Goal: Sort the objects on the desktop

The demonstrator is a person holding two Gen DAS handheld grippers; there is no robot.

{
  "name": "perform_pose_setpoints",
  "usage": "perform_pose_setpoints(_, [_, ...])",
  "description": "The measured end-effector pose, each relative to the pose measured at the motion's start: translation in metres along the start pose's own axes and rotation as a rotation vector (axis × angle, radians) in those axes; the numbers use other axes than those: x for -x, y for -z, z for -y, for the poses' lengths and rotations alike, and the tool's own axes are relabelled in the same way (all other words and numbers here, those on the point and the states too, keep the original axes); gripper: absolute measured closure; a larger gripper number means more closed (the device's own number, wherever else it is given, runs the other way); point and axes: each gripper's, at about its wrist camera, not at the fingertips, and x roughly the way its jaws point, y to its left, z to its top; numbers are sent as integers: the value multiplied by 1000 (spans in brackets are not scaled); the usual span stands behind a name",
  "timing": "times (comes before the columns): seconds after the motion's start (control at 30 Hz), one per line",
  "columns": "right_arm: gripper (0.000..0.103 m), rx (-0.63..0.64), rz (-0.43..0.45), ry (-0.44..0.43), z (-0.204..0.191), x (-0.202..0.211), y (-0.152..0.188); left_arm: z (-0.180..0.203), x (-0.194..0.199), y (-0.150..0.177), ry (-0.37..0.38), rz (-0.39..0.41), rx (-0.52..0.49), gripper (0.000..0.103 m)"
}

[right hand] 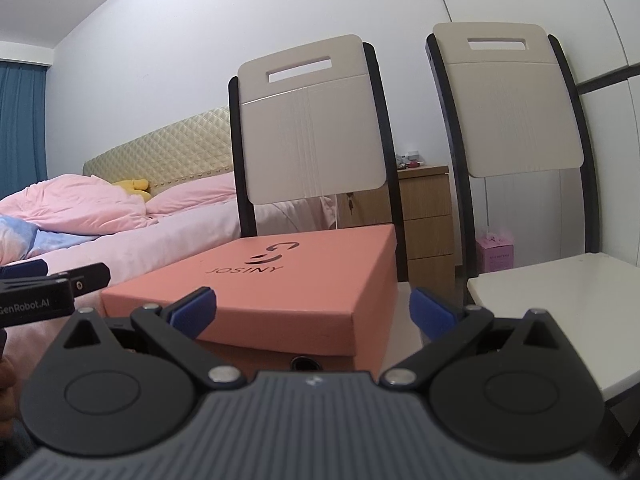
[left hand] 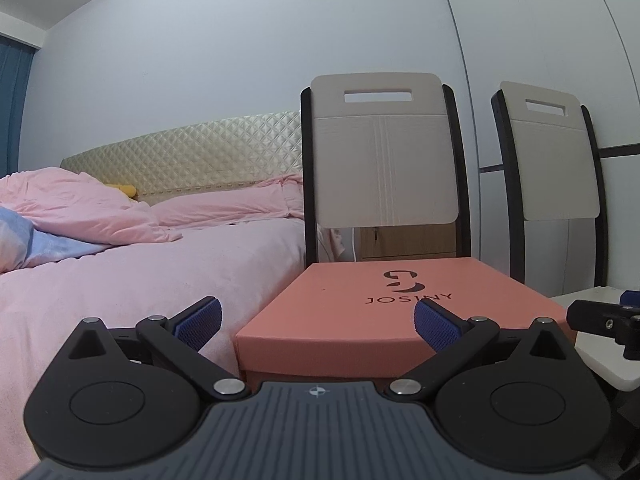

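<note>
A closed salmon-pink shoebox (left hand: 360,312) marked JOSINY sits on a chair seat; it also shows in the right wrist view (right hand: 280,284). My left gripper (left hand: 318,320) is open and empty, its blue pads (left hand: 200,320) spread just in front of the box's near edge. My right gripper (right hand: 312,312) is open and empty, in front of the box's right corner. Each gripper's tip shows at the edge of the other's view: the right one (left hand: 600,318), the left one (right hand: 52,292).
A bed (left hand: 120,280) with pink bedding lies to the left. Two chairs with beige backs (right hand: 312,128) (right hand: 516,104) stand side by side; the right one has a bare white seat (right hand: 560,304). A wooden drawer unit (right hand: 424,220) stands behind, a pink box (right hand: 494,254) on the floor.
</note>
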Motion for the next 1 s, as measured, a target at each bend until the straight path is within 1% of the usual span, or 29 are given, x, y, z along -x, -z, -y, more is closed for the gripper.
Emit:
perform_pose_setpoints(0.2, [0,1,8,12,-2,0,2,0,-2,2,-13,-16,3,0])
perform_pose_setpoints(0.27, [0,-1,12,14,-1,0,2,-2,-2,2,-5,-13,13,0])
perform_pose_setpoints(0.5, [0,8,6,27,-3,-2,3,3,-2,4,6,-14,-8,0])
perform_pose_setpoints(0.8, [0,13,6,34,-2,0,3,1,-1,3,0,-14,-4,0])
perform_pose_setpoints(1.0, [0,16,-2,35,-3,0,4,4,-1,4,-8,-13,-19,0])
